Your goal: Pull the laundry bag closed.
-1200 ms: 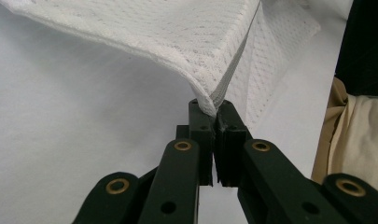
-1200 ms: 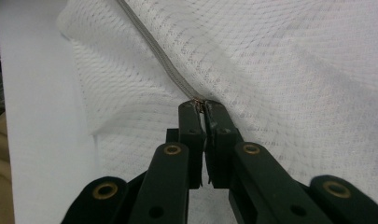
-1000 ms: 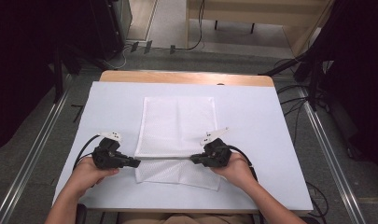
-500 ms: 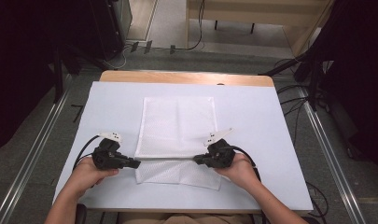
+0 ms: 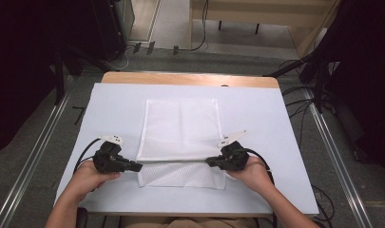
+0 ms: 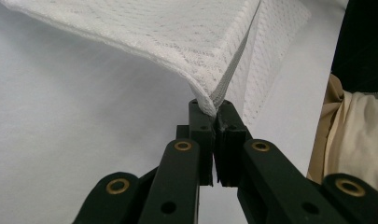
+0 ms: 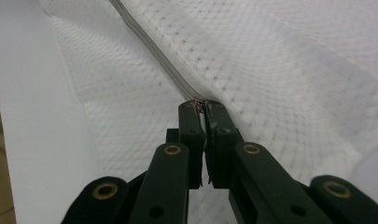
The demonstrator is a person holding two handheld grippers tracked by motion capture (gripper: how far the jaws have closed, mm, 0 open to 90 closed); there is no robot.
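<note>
Dim lab, white-topped bench (image 5: pixel 114 109). Mesh bag (image 5: pixel 180 128) lying mid-bench, near edge being lifted and folded. Left tongs (image 6: pixel 213 108) clamping corner seam, right tongs (image 7: pixel 201 105) pinching zipper end. Light, floppy, stretching easily; hemmed corners looking like safest hold.

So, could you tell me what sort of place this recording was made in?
Probably a lab or a recording workspace, not a home: a white-topped table stands on grey carpet between metal floor rails, with loose cables trailing behind it, and dark stands at the sides.
</note>
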